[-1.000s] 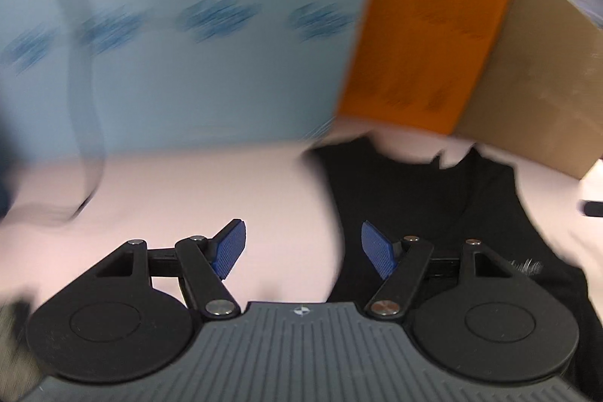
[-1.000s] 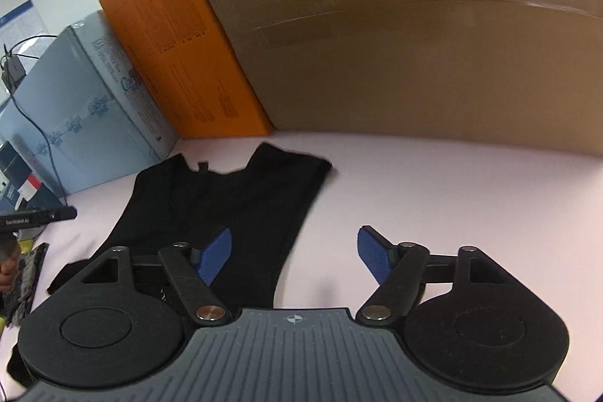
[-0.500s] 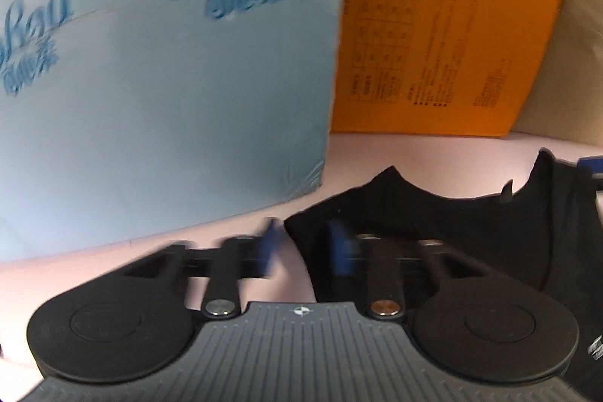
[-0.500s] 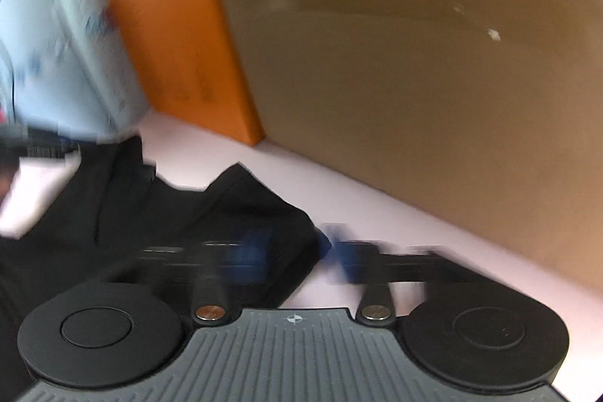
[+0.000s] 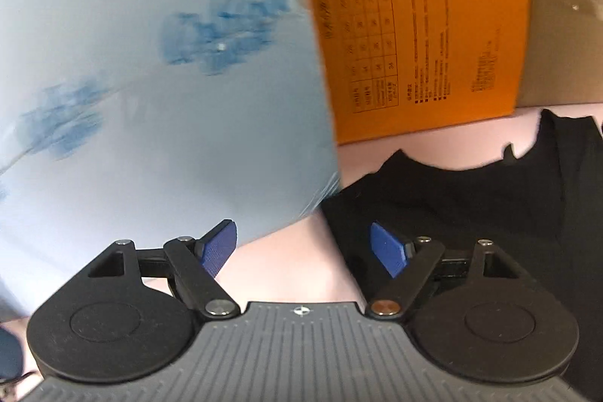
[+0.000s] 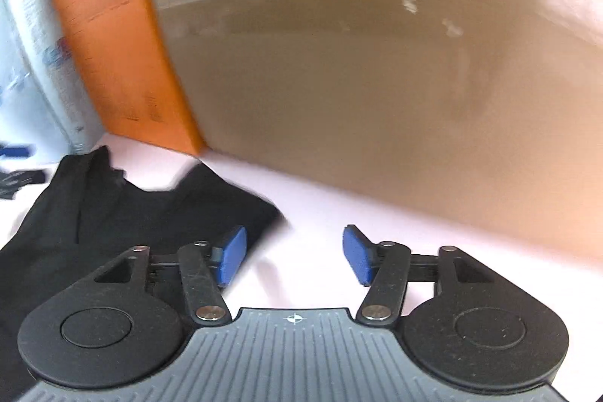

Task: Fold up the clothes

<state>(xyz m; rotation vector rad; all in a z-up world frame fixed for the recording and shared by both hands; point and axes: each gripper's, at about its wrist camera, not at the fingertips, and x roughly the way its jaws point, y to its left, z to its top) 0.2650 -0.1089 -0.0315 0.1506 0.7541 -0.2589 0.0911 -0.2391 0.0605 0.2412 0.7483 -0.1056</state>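
Since before, our left gripper (image 5: 303,247) and right gripper (image 6: 294,255) reopened wide, empty, flanking the blurred black tank top (image 5: 471,206) on the desk (image 6: 339,213).

Both wrist views low, close, facing boxes; share black garment (image 5: 471,206) (image 6: 132,210).

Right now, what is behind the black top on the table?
Behind the black top stand three boxes side by side: a pale blue one, an orange one and a brown cardboard one. Whatever is behind the boxes is hidden.
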